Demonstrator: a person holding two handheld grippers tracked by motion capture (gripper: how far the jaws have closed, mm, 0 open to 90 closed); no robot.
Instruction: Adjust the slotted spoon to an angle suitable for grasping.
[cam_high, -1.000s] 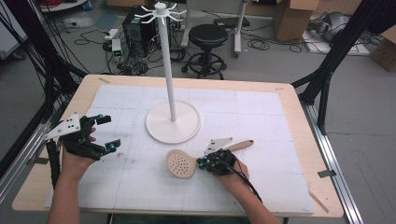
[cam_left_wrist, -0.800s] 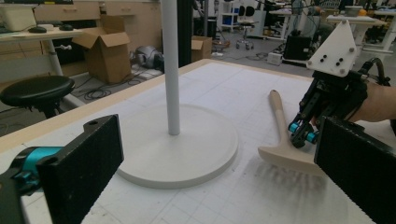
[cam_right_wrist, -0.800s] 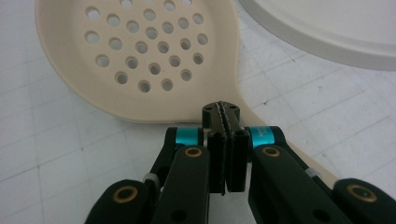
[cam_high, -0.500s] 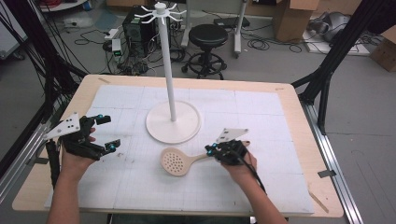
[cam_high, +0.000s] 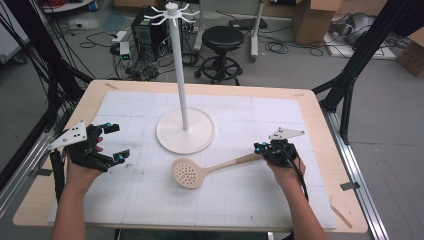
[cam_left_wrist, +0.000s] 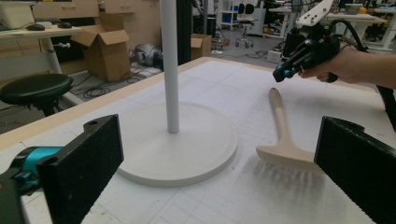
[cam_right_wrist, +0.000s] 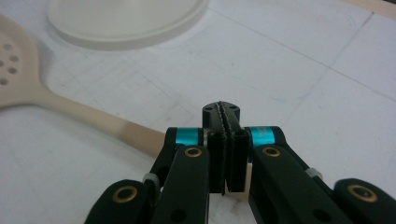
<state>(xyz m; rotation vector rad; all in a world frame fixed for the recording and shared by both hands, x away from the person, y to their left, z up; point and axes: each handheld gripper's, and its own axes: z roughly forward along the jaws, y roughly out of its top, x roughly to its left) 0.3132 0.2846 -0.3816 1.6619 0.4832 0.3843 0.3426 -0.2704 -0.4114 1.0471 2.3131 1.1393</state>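
**Inspector:** Item first; the slotted spoon (cam_high: 189, 173) lies flat on the white gridded mat (cam_high: 150, 200), perforated head toward the near edge of the table (cam_high: 320, 120), handle running up and rightward; it sits just in front of the stand's round base (cam_high: 186, 131), close beside it, contact not determinable.

**Clerk:** And the right tongs?

**Inspector:** The right gripper (cam_high: 265, 148) sits at the handle's far end; in the right gripper view its jaws are pressed together with no gap, and the handle passes behind and beneath them; whether they have hold of the handle, I cannot tell.

**Clerk:** The left?

**Inspector:** The left gripper (cam_high: 114, 142) is near the table's left edge, well apart from the spoon; jaws spread wide, nothing between them.

**Clerk:** Anything else on the surface?

**Inspector:** The stand's white pole (cam_high: 178, 70) rises upright from the base, hooks at the top; a black stool (cam_high: 223, 40) stands on the floor beyond the far edge.
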